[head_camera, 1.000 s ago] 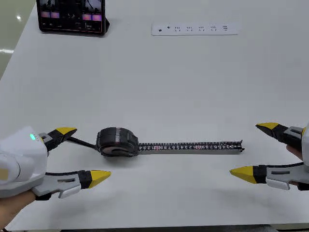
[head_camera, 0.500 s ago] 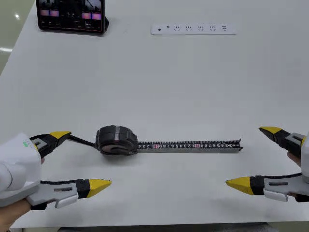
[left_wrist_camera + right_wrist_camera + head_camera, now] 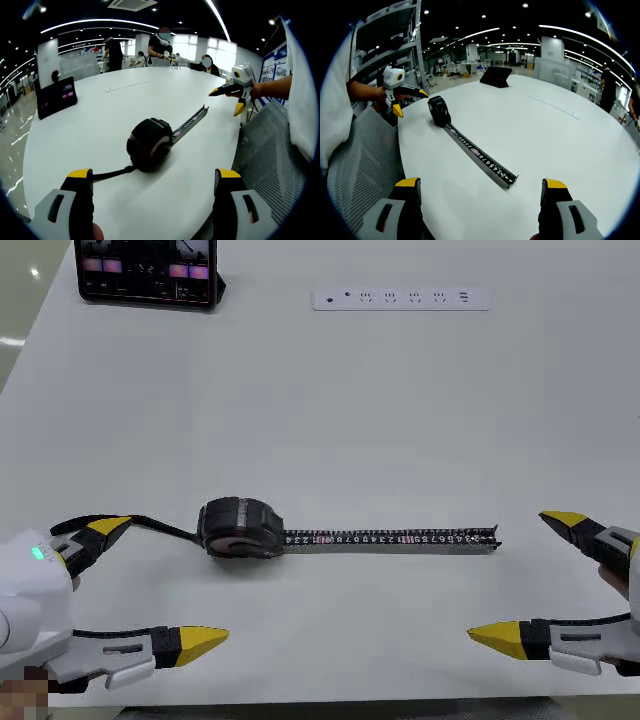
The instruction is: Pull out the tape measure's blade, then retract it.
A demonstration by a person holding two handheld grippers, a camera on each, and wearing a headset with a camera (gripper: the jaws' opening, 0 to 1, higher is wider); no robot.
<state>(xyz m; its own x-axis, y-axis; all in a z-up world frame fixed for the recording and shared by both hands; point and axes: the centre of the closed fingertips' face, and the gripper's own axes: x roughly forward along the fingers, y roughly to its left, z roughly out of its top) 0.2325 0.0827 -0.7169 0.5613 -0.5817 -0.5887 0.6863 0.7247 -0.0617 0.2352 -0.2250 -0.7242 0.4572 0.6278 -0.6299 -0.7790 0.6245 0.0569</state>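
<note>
Tape measure: the black case (image 3: 240,529) is seen left of centre on the white table (image 3: 350,410), with the blade (image 3: 390,539) laid flat toward the right. The pull-out is judged done and the retraction not yet made.
Left gripper (image 3: 175,580): held at lower left, with its jaws spread wide and empty. It is judged to be placed to steady the case.
Right gripper (image 3: 508,574): held at lower right, opened wide with nothing gripped, and kept apart from the blade's end.

tape measure blade (image 3: 479,154), printed scale digits, 1 to 9
</note>
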